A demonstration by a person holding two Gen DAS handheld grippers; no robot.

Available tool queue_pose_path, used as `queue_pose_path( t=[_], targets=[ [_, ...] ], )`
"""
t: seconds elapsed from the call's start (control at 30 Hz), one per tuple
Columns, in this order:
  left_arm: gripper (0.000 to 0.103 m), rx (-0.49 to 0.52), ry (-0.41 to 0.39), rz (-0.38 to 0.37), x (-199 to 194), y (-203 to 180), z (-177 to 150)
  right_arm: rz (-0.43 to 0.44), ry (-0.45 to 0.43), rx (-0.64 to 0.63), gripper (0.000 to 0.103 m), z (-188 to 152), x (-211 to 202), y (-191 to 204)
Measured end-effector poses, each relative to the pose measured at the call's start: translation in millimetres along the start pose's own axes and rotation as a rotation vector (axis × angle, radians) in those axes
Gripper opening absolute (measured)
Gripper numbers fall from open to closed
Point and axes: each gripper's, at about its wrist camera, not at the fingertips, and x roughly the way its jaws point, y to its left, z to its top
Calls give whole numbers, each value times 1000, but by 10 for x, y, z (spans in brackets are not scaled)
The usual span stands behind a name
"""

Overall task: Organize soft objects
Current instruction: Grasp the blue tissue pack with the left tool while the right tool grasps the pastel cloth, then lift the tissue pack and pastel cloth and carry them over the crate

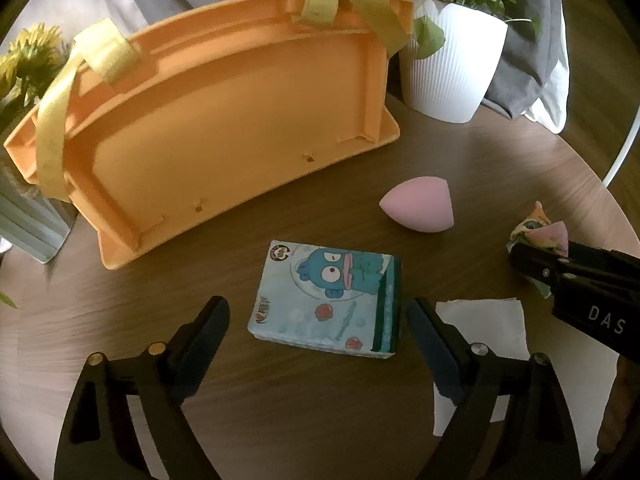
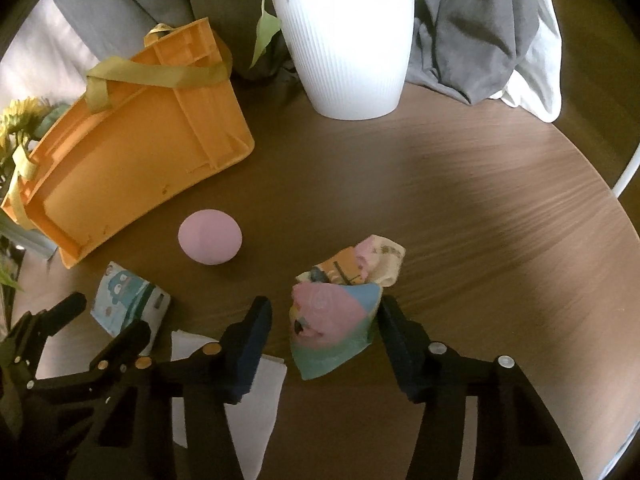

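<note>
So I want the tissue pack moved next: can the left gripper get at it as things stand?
Probably yes. The left gripper is open with its fingers on either side of the tissue pack, which lies flat on the table with nothing on it.

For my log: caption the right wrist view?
Open right gripper straddles crumpled cloth near pink sponge.

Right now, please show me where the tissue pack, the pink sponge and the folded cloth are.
tissue pack (image 1: 326, 300), left wrist view, on its printed top face.
pink sponge (image 1: 418, 209), left wrist view, on its rounded side.
folded cloth (image 2: 332, 320), right wrist view, on its pink patch.
</note>
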Motion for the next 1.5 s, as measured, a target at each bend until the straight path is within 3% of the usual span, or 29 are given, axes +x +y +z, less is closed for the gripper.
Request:
queue_pose_path(
  t=[0.13, 0.63, 1.5],
  targets=[
    [75, -13, 15, -17, 51, 14, -17, -1, 10, -4, 46, -3, 23, 4],
    [74, -32, -71, 0, -283, 101, 3, 24, -44, -38, 42, 18, -141, 64],
    [74, -153, -293, 89, -1132, 365, 190, 109, -267, -151, 42, 230, -869, 488]
  ],
)
